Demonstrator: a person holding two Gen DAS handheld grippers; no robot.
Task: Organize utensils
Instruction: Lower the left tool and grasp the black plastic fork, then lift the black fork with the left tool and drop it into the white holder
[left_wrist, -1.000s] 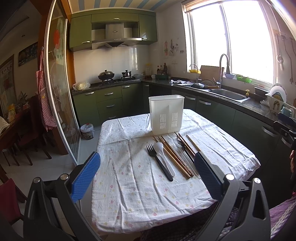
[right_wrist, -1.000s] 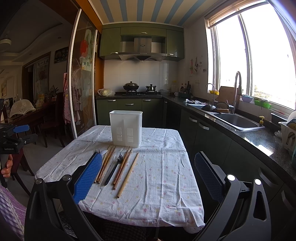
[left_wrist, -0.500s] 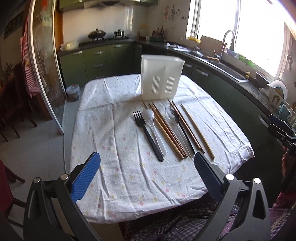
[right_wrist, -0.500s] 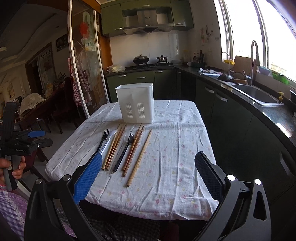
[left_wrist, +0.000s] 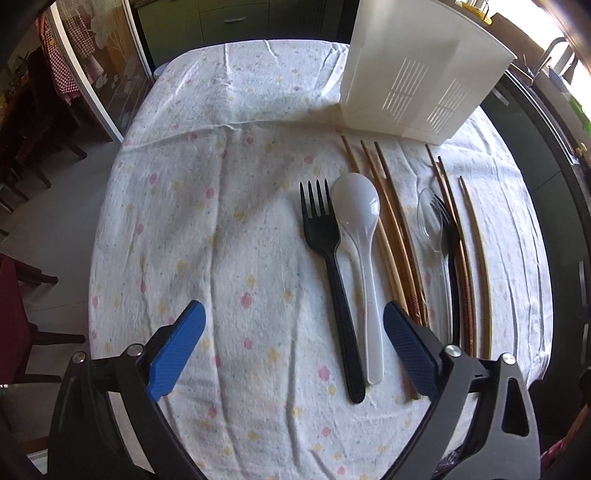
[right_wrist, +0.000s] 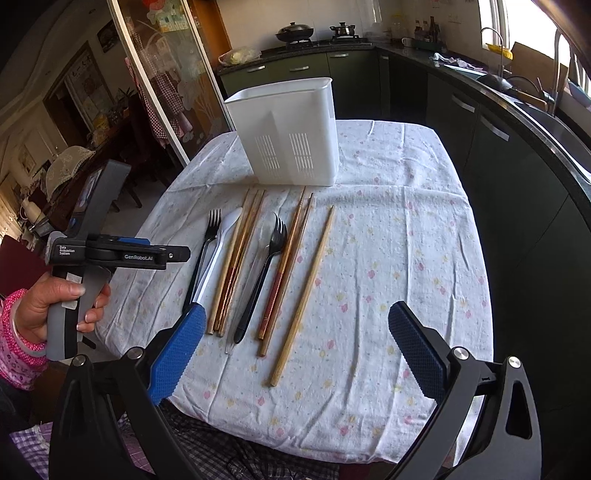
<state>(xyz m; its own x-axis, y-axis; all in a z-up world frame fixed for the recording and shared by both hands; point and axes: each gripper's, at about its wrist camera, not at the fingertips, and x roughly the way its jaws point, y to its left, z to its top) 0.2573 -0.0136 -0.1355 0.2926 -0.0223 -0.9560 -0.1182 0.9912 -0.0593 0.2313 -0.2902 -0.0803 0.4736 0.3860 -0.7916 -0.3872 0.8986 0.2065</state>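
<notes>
On the flowered tablecloth (left_wrist: 221, 184) lie a black fork (left_wrist: 332, 266), a white spoon (left_wrist: 360, 240), wooden chopsticks (left_wrist: 395, 236), a clear spoon (left_wrist: 428, 218) and a second black fork (left_wrist: 448, 240). Behind them stands the white slotted utensil holder (left_wrist: 417, 74). My left gripper (left_wrist: 293, 349) points steeply down over the fork and spoon handles. Its jaws are closing, wide apart, and press on nothing. My right gripper (right_wrist: 295, 349) is open above the near ends of the chopsticks (right_wrist: 284, 269), short of the holder (right_wrist: 288, 133). A hand (right_wrist: 48, 306) holds the left gripper (right_wrist: 181, 254).
Dark green cabinets and a counter with a sink (right_wrist: 546, 110) run along the right and back. A glass sliding door (right_wrist: 166, 74) and dark chairs stand to the left of the table. Checked cloth shows below the table's near edge (right_wrist: 258, 454).
Both grippers have tipped downward and come closer to the table. The left one now hangs right over the black fork and white spoon, with its pads slightly nearer together.
</notes>
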